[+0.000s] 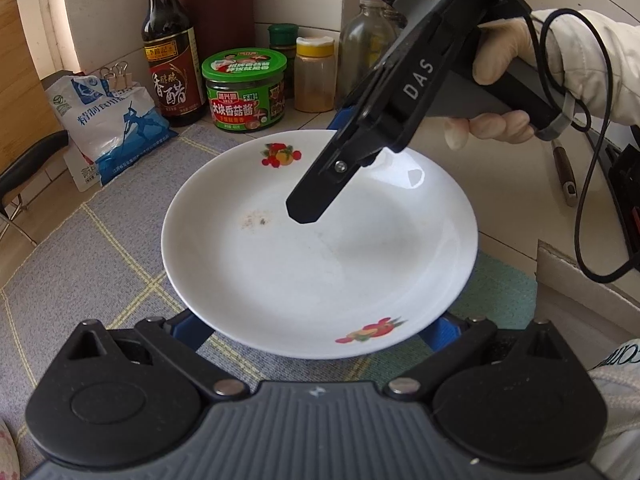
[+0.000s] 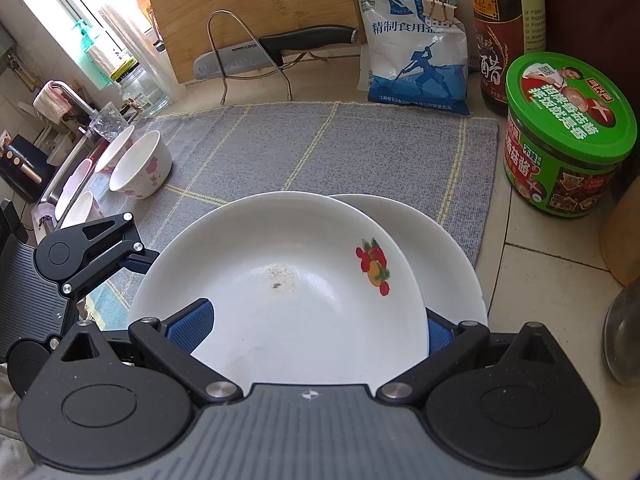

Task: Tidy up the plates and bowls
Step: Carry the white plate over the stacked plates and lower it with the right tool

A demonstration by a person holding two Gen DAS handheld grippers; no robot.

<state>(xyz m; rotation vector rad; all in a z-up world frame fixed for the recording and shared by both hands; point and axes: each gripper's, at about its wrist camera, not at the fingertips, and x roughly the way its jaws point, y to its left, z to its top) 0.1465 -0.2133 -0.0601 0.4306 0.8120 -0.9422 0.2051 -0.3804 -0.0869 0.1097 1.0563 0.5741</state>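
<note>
A white plate with fruit prints (image 1: pixel 320 240) fills the left wrist view, above the grey mat (image 1: pixel 100 264). My left gripper (image 1: pixel 316 332) is open, its blue pads under the plate's near rim. My right gripper (image 2: pixel 316 320) holds the same plate (image 2: pixel 280 296) at its rim, one pad inside, one behind; it shows in the left wrist view as a black finger (image 1: pixel 308 200) over the plate. A second white plate (image 2: pixel 440 248) lies beneath it. Several white bowls with pink flowers (image 2: pixel 140 164) stand at the mat's left edge.
A green-lidded jar (image 2: pixel 568 132), a vinegar bottle (image 2: pixel 504 32) and a salt bag (image 2: pixel 412 44) stand at the back right. A knife on a wire rack (image 2: pixel 256 56) and a cutting board (image 2: pixel 248 4) are behind the mat. Spice jars (image 1: pixel 314 76) stand by the wall.
</note>
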